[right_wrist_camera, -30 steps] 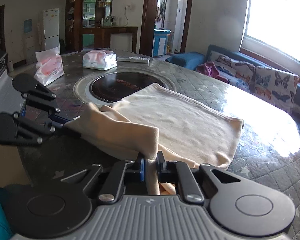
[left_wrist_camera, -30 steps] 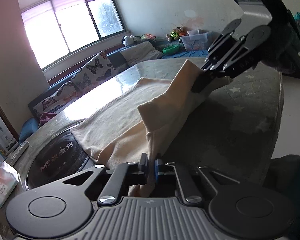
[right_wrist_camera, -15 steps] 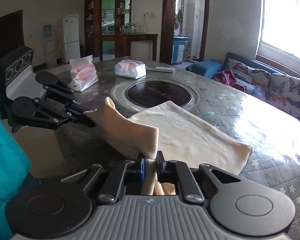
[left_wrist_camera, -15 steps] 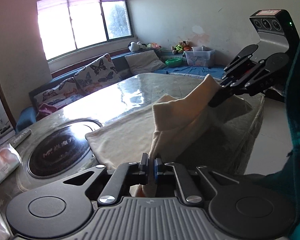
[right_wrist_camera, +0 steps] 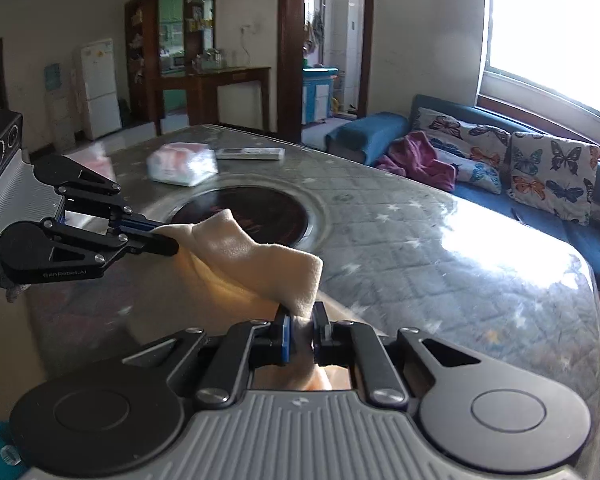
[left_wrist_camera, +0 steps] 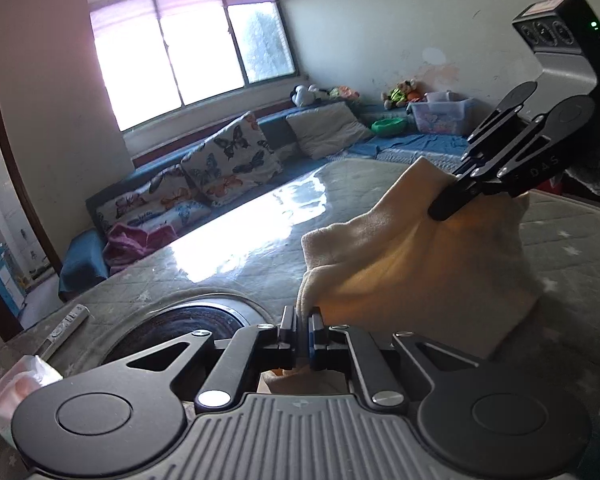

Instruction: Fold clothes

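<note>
Over table [right_wrist_camera: 440, 248]: cloth [left_wrist_camera: 420, 264] pinched between both tools.

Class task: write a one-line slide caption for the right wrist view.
Both grippers, right gripper and left gripper, pinch a cream garment above the quilted table.

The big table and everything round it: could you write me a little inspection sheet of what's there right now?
Surface: quilted grey table under a shiny clear cover, with a round dark inset.
Job's things: one cream cloth, lifted and slung between both tongs.
Clutter: tissue pack and remote at the far side; a second soft pack by the near edge.
Grippers: left tongs shut on the cream cloth; right tongs shut on the same cloth at another corner.
Cables: nothing seen.
Surroundings: blue sofa with butterfly cushions under a bright window; white fridge; toys by the wall.
</note>
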Demonstrator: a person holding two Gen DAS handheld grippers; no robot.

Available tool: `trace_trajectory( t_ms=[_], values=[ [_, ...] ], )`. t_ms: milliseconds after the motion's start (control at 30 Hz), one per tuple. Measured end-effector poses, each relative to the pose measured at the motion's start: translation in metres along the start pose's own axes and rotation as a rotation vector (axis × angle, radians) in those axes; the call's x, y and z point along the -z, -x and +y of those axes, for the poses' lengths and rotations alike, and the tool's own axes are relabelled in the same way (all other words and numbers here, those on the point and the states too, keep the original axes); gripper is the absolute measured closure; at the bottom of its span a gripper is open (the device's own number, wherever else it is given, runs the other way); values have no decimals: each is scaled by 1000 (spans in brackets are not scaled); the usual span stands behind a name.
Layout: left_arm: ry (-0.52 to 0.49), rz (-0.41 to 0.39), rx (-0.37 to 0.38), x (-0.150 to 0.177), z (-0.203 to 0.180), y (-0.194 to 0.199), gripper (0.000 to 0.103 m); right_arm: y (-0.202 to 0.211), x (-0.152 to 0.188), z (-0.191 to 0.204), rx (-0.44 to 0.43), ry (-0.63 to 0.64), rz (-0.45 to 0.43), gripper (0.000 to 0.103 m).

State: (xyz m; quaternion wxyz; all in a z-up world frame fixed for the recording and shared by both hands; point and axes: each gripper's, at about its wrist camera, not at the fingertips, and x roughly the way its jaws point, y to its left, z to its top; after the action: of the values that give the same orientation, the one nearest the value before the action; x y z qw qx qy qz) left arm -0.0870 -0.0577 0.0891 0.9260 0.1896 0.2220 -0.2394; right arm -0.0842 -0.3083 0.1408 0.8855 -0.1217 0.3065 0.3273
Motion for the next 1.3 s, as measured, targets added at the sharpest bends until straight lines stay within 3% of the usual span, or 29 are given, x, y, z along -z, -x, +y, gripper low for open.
trace_trajectory(
  t_ms=[267,300,333,400,467,633,833,1067,1100,1167,1300],
  values=[
    [65,110,-48,5,19,-85,97,-79,0,-41,57,-114,96,92],
    [73,126,-56,7,19,-92,96,-89,5,-47,69,-143,102,91],
    [81,141,-64,9,19,-99,95,-97,9,-52,83,-167,106,83],
    [92,158,-83,14,21,-104,86,-103,17,-60,115,-201,101,81],
    [101,160,-113,15,24,-104,77,-97,25,-66,130,-247,74,80],
    [163,124,-149,11,32,-87,72,-72,40,-72,169,-291,29,80],
    [186,34,-94,5,10,-47,67,-52,61,-67,181,-304,37,80],
    [180,66,-67,19,-14,-37,67,-59,71,-66,204,-328,46,80],
    [182,75,-65,21,-15,-37,67,-60,73,-65,208,-324,44,82],
    [180,91,-65,25,-17,-39,67,-60,73,-63,227,-302,42,98],
    [182,117,-63,33,-17,-44,67,-58,68,-57,288,-240,28,99]
  ],
)
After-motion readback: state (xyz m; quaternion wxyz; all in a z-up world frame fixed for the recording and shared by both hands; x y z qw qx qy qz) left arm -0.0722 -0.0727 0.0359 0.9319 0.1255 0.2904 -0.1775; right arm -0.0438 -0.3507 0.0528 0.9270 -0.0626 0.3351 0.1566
